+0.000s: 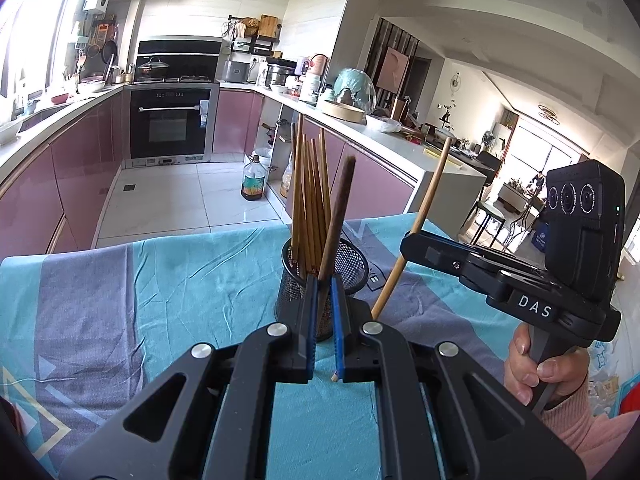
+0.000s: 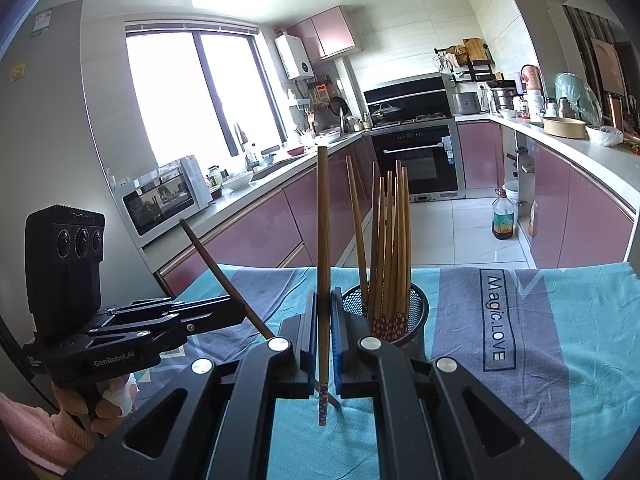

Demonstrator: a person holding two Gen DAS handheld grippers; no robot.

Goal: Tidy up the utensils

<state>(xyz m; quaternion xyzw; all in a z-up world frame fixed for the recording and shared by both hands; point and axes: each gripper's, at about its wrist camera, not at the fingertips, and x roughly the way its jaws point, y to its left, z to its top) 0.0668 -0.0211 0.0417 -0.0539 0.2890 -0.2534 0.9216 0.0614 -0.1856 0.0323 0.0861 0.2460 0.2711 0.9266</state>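
Observation:
A black mesh holder (image 1: 354, 266) (image 2: 419, 309) stands on the teal and grey tablecloth (image 1: 180, 288) (image 2: 560, 340) with several wooden chopsticks (image 1: 310, 200) (image 2: 390, 240) upright in it. My left gripper (image 1: 323, 280) (image 2: 240, 308) is shut on a dark brown chopstick (image 1: 340, 208) (image 2: 218, 268), which leans just in front of the holder. My right gripper (image 2: 324, 293) (image 1: 406, 240) is shut on a light wooden chopstick (image 2: 322, 220) (image 1: 424, 208) with a patterned lower end, held nearly upright to the left of the holder in the right wrist view.
The table's far edge drops to a tiled kitchen floor, where an oil bottle (image 1: 253, 178) (image 2: 503, 216) stands by pink cabinets. A hand (image 1: 536, 368) grips the right gripper's handle. Printed text (image 2: 496, 320) marks the cloth right of the holder.

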